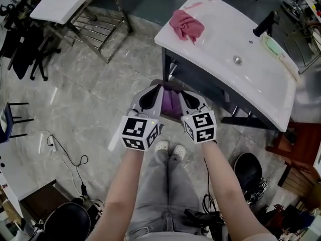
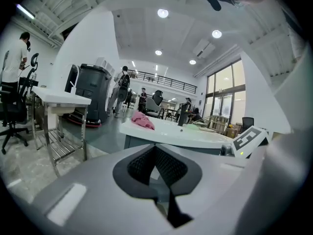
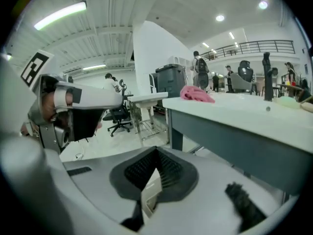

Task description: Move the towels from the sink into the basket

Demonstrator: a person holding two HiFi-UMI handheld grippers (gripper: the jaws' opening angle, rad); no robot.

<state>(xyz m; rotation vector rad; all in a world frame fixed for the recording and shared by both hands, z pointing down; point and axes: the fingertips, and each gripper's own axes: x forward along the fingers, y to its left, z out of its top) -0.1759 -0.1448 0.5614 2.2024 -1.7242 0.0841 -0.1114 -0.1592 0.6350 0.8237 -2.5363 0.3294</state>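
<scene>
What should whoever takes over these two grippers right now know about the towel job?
Left gripper: shut, empty, held low in front of the sink.
Right gripper: shut, empty, beside the left one.
Pink crumpled towel: lies on the far left corner of the white sink counter, not in the bowl.
Purple cloth: shows between the grippers, below the counter's near edge; the basket cannot be made out, so I cannot tell whether it is in it.
Done: unclear, perhaps the purple cloth.
Left: pick up the pink towel and put it in the basket.
</scene>
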